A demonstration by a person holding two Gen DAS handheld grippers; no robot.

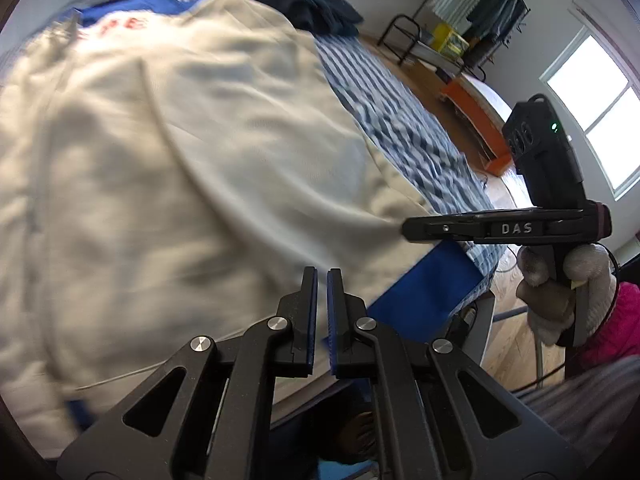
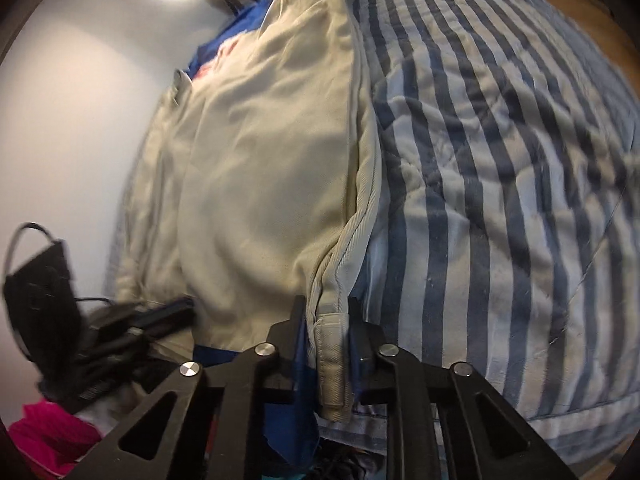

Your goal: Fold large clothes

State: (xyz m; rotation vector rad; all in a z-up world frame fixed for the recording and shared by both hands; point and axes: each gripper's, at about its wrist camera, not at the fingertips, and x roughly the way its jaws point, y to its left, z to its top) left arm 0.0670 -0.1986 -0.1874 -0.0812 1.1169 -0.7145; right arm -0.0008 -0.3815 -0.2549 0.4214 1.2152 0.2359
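Lying along the striped quilt point(image 2: 500, 160), cream jacket point(image 2: 260, 152), long axis running away from both claws. Right claw point(image 2: 326, 320) clamping its near hem corner; left claw point(image 1: 322, 280) hovering over the hem, jaws nearly together, gripping nothing, equally near.

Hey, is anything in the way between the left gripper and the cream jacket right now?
Nothing visible. The left gripper, jaws nearly closed and empty, points straight at the cream jacket with only air between. The right gripper already clamps the jacket's hem on the striped quilt.
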